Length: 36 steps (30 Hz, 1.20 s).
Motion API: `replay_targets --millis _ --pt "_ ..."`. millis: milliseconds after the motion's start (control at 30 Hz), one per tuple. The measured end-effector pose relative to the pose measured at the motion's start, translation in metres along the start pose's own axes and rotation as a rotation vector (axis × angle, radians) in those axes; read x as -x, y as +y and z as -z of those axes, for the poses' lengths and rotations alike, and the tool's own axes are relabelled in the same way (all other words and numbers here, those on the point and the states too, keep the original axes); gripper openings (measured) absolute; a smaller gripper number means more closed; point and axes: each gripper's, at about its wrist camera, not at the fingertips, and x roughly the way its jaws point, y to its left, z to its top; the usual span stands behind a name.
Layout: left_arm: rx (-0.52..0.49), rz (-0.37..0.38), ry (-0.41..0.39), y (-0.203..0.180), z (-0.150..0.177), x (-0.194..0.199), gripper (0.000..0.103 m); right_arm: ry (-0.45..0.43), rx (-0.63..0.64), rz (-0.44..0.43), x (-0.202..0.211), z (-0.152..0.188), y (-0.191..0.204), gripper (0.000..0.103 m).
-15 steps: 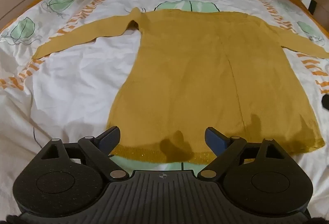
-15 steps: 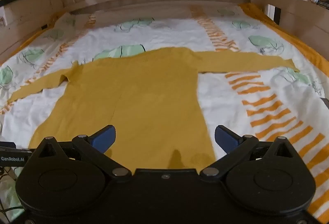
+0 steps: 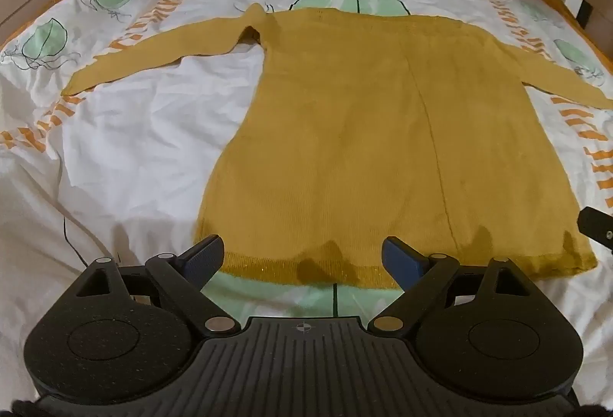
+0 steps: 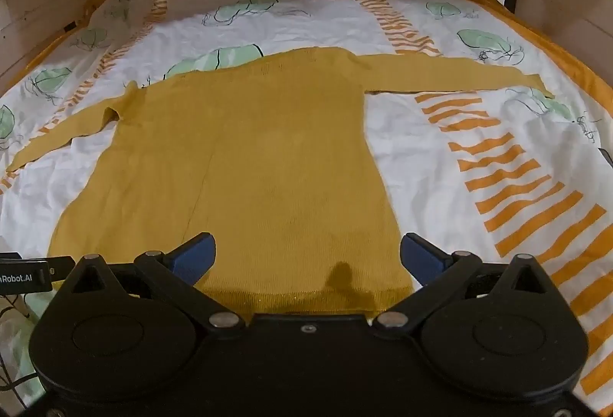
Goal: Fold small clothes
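Both tongs, left [image 3: 302, 258] and right [image 4: 306, 254], gape over sweater [image 3: 364, 133] on bedsheet [image 3: 134, 148].

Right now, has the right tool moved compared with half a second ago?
Yes. The right tool has drawn back toward the person: the still-lying sweater sits higher in its view, and its hem now shows.

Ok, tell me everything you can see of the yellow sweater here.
The sweater is a mustard-yellow knit with long sleeves and a darker ribbed hem. It lies flat and unfolded on the bedsheet, hem nearest both cameras, sleeves spread out to either side. A faint crease runs down the body. Neither claw touches it.
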Motion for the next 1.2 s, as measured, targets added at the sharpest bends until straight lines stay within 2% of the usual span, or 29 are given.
replay_targets --millis 1200 --pt "0.003 0.026 0.092 -0.001 -0.001 -0.01 0.09 0.089 0.011 -0.013 -0.014 0.001 0.007 0.102"
